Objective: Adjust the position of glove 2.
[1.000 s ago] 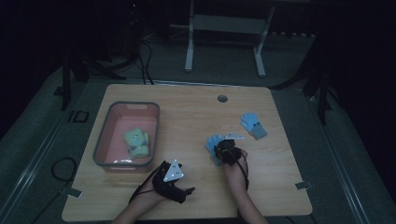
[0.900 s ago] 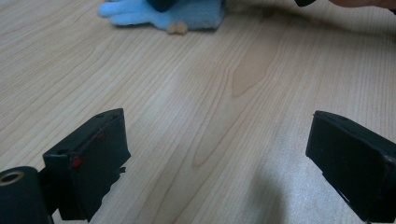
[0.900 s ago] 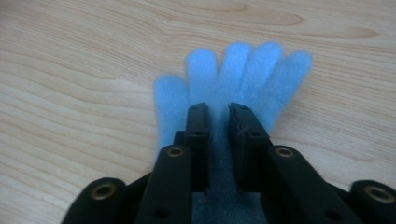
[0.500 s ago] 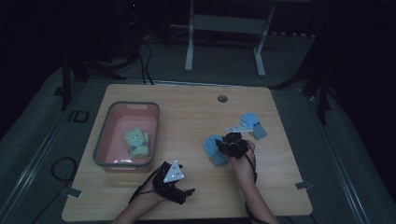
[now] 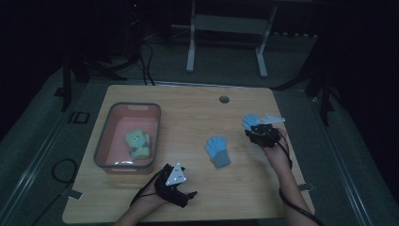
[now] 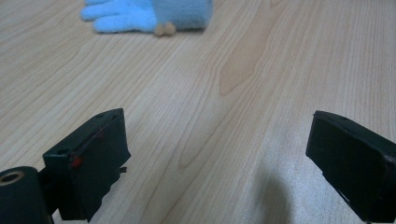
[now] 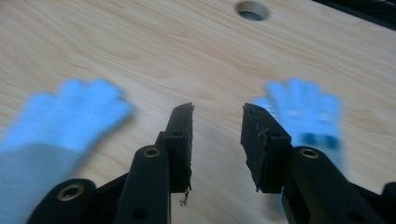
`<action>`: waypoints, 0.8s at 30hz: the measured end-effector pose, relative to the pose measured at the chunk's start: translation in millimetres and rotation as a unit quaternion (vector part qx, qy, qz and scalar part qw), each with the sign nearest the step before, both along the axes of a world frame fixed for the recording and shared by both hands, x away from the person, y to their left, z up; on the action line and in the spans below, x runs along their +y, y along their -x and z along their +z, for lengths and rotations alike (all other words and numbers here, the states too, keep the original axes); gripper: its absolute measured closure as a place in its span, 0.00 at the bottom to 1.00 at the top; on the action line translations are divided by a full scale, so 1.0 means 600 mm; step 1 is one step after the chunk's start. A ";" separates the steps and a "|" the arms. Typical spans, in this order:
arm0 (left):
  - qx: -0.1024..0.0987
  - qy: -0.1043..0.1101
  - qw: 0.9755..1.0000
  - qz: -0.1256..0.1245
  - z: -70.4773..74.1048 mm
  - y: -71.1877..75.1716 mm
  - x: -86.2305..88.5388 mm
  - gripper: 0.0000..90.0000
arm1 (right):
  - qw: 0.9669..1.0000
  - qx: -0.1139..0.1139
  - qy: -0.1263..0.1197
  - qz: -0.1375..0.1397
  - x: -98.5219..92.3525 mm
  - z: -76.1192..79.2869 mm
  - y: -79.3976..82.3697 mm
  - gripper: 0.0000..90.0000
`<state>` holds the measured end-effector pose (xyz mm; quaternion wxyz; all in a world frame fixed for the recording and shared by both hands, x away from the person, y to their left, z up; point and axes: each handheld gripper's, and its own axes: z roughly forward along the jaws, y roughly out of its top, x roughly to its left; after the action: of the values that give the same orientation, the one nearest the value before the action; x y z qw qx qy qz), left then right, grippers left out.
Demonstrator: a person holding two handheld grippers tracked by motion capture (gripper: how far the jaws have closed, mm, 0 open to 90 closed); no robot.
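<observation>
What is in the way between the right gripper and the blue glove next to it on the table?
Nothing visible. The right gripper has its fingers apart with nothing between them, and only bare table lies between it and the blue glove.

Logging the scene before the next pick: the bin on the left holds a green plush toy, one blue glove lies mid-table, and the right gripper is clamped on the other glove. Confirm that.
Wrong on the grip. The right gripper holds nothing: the right gripper view shows bare wood between its parted jaws, with the second glove lying beside them. The bin, plush toy and mid-table glove are as stated.

Toy (image 5: pixel 137 143) in bin (image 5: pixel 104 136) at left; gloves (image 5: pixel 217 151) on table (image 5: pixel 197 113) at right.
</observation>
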<state>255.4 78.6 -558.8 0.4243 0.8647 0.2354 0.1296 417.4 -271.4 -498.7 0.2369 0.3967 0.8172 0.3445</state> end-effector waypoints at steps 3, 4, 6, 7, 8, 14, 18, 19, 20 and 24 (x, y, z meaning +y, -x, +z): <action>0.000 -0.001 1.000 -0.002 0.000 0.000 0.000 0.06 | 1.000 -0.005 0.007 0.002 -0.031 0.005 -0.021 0.73; -0.001 -0.001 1.000 -0.003 -0.001 0.001 0.000 0.06 | 1.000 -0.004 0.006 0.003 -0.040 0.007 -0.029 0.74; -0.003 -0.002 1.000 -0.005 -0.001 0.002 -0.001 0.06 | 1.000 -0.002 0.003 0.005 -0.056 0.007 -0.045 0.74; -0.003 -0.003 1.000 -0.006 -0.001 0.002 -0.002 0.06 | 1.000 0.004 -0.003 0.010 -0.063 0.006 -0.054 0.74; -0.004 -0.005 1.000 -0.006 -0.001 0.002 -0.002 0.06 | 1.000 0.009 -0.008 0.012 -0.068 0.004 -0.062 0.74; -0.001 -0.003 1.000 -0.002 -0.004 0.001 -0.002 0.06 | 0.999 0.032 -0.005 0.008 -0.072 -0.023 -0.103 0.72; 0.002 -0.001 1.000 0.001 -0.006 0.001 0.000 0.06 | 0.999 0.044 -0.002 0.004 -0.070 -0.047 -0.121 0.71; 0.004 0.002 1.000 0.003 -0.007 0.000 0.001 0.06 | 0.999 0.050 -0.005 0.001 -0.071 -0.053 -0.125 0.70; 0.007 0.004 1.000 0.003 -0.008 0.000 0.001 0.06 | 0.999 0.053 -0.008 0.000 -0.071 -0.058 -0.128 0.70; 0.005 -0.002 1.000 0.001 -0.010 0.001 -0.002 0.06 | 0.998 0.055 -0.002 -0.009 -0.068 -0.077 -0.132 0.69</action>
<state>254.7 77.6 -564.6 0.4218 0.8659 0.2378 0.1260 496.7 -312.1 -545.0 0.1935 0.4226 0.8250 0.3215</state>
